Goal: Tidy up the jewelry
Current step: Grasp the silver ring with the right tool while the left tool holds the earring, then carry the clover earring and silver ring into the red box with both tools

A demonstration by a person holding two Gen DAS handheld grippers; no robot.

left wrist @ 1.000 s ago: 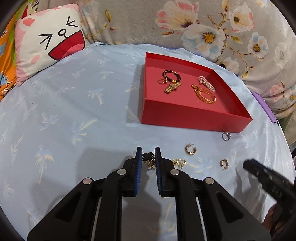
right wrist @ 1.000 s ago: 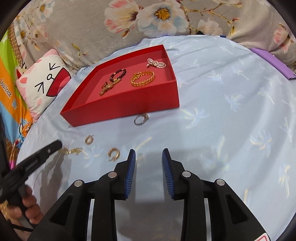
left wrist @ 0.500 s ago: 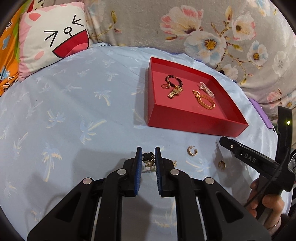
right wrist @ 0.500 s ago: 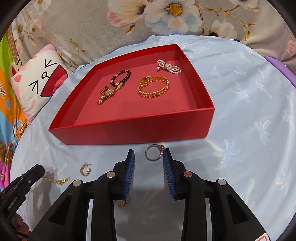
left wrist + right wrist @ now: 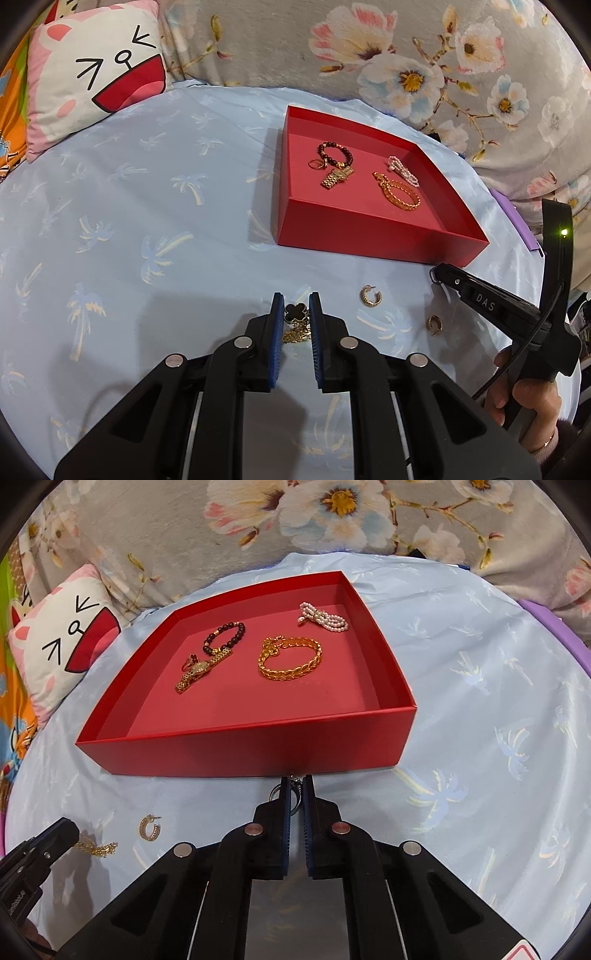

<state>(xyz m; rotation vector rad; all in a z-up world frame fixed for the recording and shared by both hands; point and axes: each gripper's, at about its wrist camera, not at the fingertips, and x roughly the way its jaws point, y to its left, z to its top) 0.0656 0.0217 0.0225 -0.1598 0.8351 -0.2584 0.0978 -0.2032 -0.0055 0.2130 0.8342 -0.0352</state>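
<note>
Between left gripper (image 5: 296, 309) pads, black clover necklace (image 5: 296, 312) is pinched, gold chain trailing on blue cloth (image 5: 147, 221), near red tray's (image 5: 369, 236) front wall. Right view: right gripper (image 5: 296, 788) clamped on silver ring (image 5: 291, 794), just beside tray's front wall.

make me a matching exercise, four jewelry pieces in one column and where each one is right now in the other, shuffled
Things:
1. silver ring
2. black clover necklace
3. pearl bracelet
4. gold hoop earring

Places:
A. lying loose on the blue cloth, outside the red tray
B. between the jaws of the left gripper
C. inside the red tray, near its far corner
D. pinched in the right gripper, just in front of the tray wall

Pairs: 1-D, 2-B, 3-C, 4-A
</note>
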